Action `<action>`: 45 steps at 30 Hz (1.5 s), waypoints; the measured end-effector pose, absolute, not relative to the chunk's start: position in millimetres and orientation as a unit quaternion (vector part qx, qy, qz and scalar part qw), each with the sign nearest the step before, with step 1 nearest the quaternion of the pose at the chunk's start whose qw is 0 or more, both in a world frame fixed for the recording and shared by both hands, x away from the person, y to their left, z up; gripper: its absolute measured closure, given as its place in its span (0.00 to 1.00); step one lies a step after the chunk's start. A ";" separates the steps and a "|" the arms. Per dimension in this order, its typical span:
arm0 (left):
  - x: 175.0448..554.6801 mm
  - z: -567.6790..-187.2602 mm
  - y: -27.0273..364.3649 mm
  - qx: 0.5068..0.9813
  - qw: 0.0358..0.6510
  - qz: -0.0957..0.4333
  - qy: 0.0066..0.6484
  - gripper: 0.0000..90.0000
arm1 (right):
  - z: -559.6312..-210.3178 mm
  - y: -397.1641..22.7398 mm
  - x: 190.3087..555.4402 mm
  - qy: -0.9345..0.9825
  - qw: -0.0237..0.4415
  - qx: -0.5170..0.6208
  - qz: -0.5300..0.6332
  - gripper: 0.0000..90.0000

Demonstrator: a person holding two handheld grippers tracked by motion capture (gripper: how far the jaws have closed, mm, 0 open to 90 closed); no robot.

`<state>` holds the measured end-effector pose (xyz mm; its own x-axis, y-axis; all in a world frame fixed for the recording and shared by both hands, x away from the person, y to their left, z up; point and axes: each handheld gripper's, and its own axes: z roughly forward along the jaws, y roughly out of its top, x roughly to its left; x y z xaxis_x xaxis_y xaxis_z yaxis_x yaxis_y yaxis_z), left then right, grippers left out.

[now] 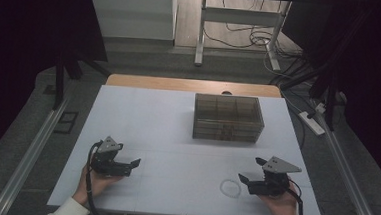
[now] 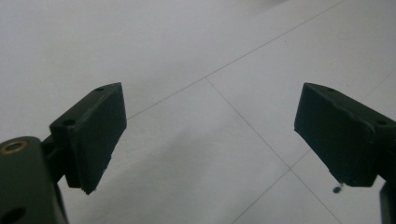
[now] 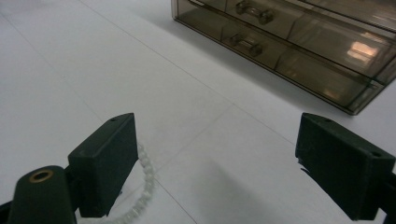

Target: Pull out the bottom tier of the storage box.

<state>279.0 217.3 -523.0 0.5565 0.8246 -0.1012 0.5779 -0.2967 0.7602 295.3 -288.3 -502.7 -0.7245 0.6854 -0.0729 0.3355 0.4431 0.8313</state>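
Observation:
A white bead bracelet (image 1: 230,188) lies in a ring on the white table (image 1: 176,136), near the front right. My right gripper (image 1: 250,170) rests just right of it, held in a hand, jaws wide apart and pointing left, nothing between them. In the right gripper view (image 3: 215,149) the bracelet (image 3: 142,186) curls beside the left jaw, partly hidden behind it. My left gripper (image 1: 133,166) sits at the front left, open and empty, pointing right. Between its jaws in the left gripper view (image 2: 210,126) lies bare table.
A smoked see-through drawer box (image 1: 228,117) stands at the back middle of the table, its drawers shut, handles (image 3: 254,13) facing me. Past the table are a floor, desk legs and cables. Metal rails run along both sides.

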 end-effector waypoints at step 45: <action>280.5 -524.8 214.7 0.795 0.389 0.152 0.441 0.11 | -502.9 -262.4 293.5 0.853 0.258 0.263 0.369 0.15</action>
<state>280.5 214.7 -524.8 0.5647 0.8191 -0.1007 0.5822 -0.3089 0.7520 293.5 -262.4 -502.9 -0.7284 0.6393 -0.2463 0.2588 0.5896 0.7651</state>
